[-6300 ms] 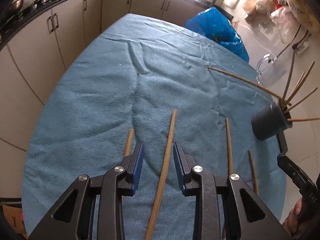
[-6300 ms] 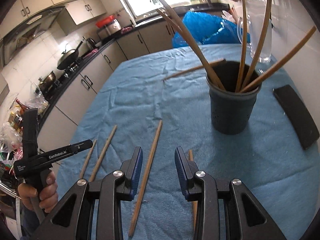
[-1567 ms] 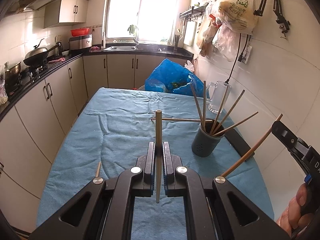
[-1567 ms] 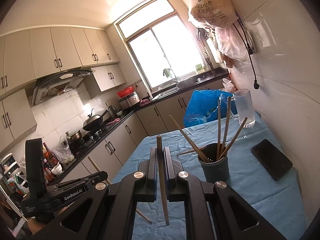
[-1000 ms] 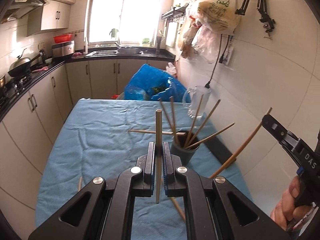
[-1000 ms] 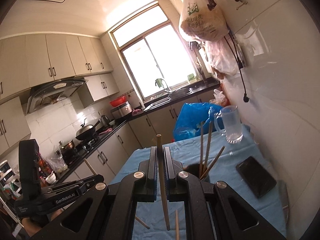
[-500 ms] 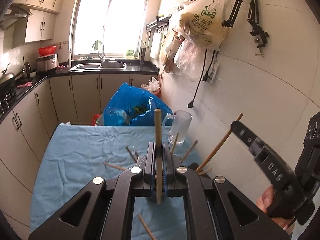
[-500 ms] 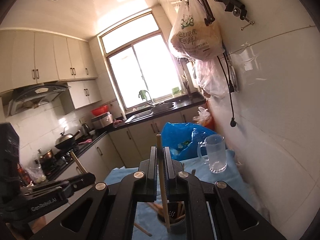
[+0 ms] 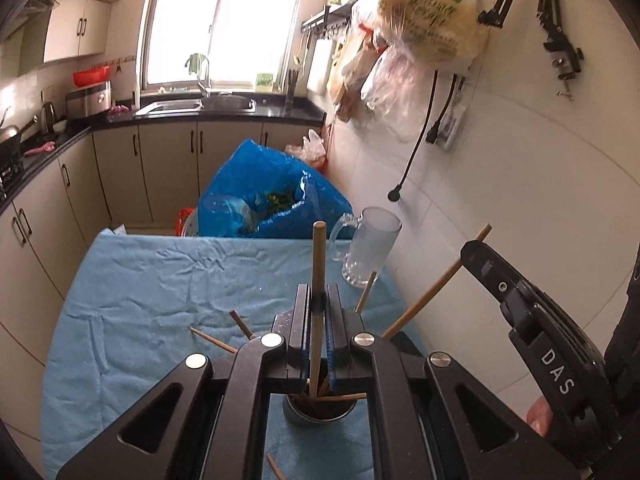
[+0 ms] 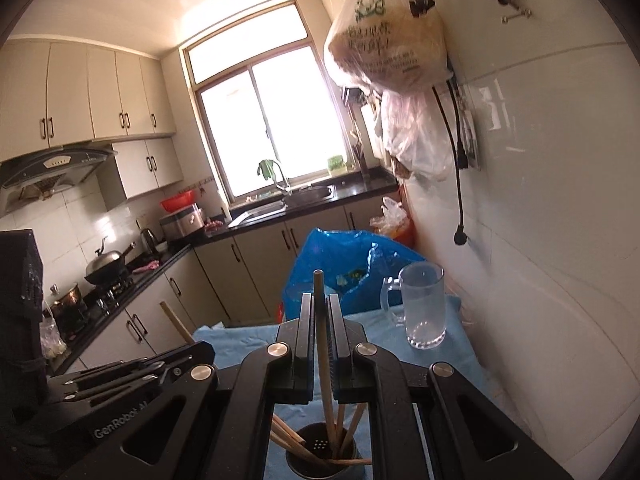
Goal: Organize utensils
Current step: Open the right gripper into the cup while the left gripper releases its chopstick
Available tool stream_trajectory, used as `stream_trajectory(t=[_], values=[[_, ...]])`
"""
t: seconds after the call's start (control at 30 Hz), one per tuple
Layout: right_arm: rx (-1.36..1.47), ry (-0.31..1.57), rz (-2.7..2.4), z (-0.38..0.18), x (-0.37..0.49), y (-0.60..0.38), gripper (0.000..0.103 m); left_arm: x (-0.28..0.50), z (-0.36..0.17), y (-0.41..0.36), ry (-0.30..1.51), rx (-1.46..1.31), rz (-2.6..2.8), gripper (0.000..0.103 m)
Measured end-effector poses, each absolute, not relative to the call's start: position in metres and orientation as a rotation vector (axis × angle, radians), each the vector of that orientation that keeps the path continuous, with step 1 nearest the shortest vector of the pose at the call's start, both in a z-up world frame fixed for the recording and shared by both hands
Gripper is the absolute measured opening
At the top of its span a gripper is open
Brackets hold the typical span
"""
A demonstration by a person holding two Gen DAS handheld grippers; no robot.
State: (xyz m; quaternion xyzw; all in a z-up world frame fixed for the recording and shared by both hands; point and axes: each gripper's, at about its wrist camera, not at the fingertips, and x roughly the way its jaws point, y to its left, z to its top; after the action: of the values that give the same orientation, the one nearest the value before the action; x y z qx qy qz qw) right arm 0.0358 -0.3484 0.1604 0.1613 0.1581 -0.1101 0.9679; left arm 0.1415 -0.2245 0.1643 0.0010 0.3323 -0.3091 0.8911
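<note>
My left gripper [image 9: 318,300] is shut on a wooden chopstick [image 9: 319,256] held upright, its lower end at the mouth of the dark holder cup [image 9: 318,414] below. My right gripper [image 10: 319,312] is shut on another chopstick [image 10: 320,292], whose lower end reaches into the same cup [image 10: 320,458]. The cup holds several chopsticks leaning outward. In the left wrist view the right gripper [image 9: 470,246] shows at the right with its chopstick [image 9: 436,284] slanting down. In the right wrist view the left gripper's body [image 10: 120,376] shows at the left. A loose chopstick [image 9: 212,340] lies on the blue cloth.
A glass mug [image 9: 370,250] stands at the far right of the blue-clothed table [image 9: 160,280], also in the right wrist view [image 10: 424,306]. A blue plastic bag [image 9: 264,196] is behind the table. The white tiled wall runs along the right, with hanging bags and a cable.
Both grippers, each holding its chopstick, have moved forward over the cup and lowered the sticks' lower ends to its mouth. The cup now sits directly beneath both grippers.
</note>
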Motion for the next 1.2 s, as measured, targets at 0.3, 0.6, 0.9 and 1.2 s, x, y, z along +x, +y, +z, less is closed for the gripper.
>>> stream_trajectory(t=[0.3, 0.6, 0.9, 1.2], values=[[0.367, 0.376, -0.207, 0.148, 0.046, -0.356, 0.008, 0.148, 0.150, -0.224, 0.739, -0.002, -0.640, 0.019], [0.372, 0.337, -0.195, 0.160, 0.023, -0.351, 0.009, 0.132, 0.163, -0.208, 0.698, -0.013, -0.644, 0.026], [0.394, 0.319, -0.145, 0.161, -0.019, -0.336, 0.019, 0.109, 0.167, -0.165, 0.664, -0.041, -0.637, 0.033], [0.365, 0.537, -0.020, 0.091, -0.019, -0.297, 0.022, 0.131, 0.119, -0.103, 0.777, -0.100, -0.535, 0.034]])
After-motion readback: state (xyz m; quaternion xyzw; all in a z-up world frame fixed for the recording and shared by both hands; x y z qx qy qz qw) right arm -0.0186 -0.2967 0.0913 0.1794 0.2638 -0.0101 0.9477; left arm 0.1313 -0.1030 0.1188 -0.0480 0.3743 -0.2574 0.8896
